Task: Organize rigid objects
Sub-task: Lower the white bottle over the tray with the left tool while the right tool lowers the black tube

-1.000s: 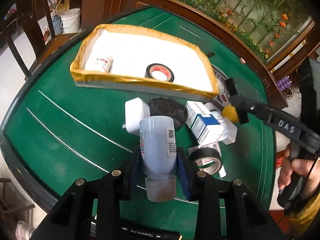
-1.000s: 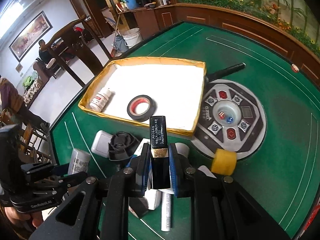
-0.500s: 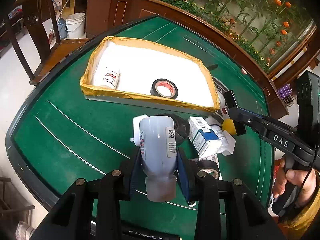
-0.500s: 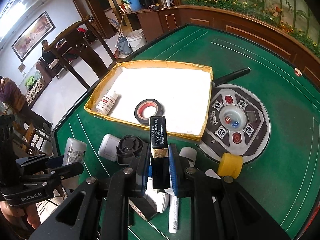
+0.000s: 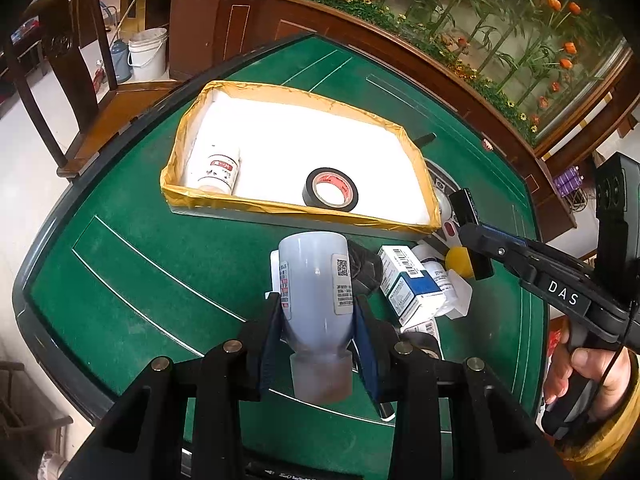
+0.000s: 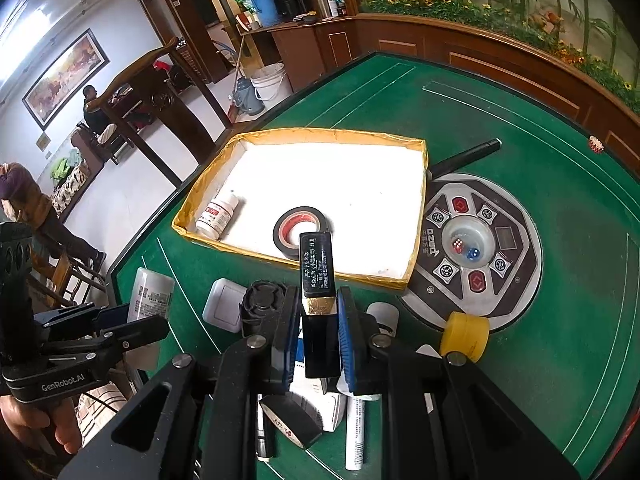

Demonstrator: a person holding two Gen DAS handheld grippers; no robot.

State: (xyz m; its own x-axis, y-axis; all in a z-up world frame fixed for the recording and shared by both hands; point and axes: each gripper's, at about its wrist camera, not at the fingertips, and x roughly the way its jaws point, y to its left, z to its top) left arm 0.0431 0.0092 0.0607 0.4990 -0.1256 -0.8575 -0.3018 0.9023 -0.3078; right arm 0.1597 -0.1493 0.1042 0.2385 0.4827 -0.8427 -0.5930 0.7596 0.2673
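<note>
Left gripper [image 5: 316, 334] clamped on a grey bottle [image 5: 316, 280], blue pads pressed to both flanks near the neck, cap end toward the camera, base pointing out toward the tray [image 5: 296, 210]. Held above the green table [image 5: 160, 288], short of the tray's near wall, over the loose pile. Seen from the right wrist camera as the same grey bottle [image 6: 150, 296] pinched in the left gripper [image 6: 132, 320], left of the pile and well apart from the tray's near corner.

Right gripper [image 6: 320, 344] shut tight on a black box [image 6: 316, 276] with a gold band, standing upright between the blue pads, its top overlapping the tray's near rim [image 6: 280, 258] in that view. From the left wrist camera, the black box [image 5: 466, 210] nipped at the tip of the right gripper [image 5: 472, 236], just beside the tray's right near corner.

Already inside the tray: a white pill bottle [image 5: 216, 170] lying on its side near the left wall, and a roll of black tape [image 5: 331, 189] flat near the front wall.

Left on the felt between the two grippers: a white switch plate [image 6: 224, 306], a black round cap [image 6: 262, 304], a blue-and-white carton [image 5: 408, 284], a yellow cylinder [image 6: 464, 336] beside the dice console [image 6: 472, 248], a second tape roll [image 6: 290, 420], and a white marker [image 6: 356, 432] partly under the right gripper
</note>
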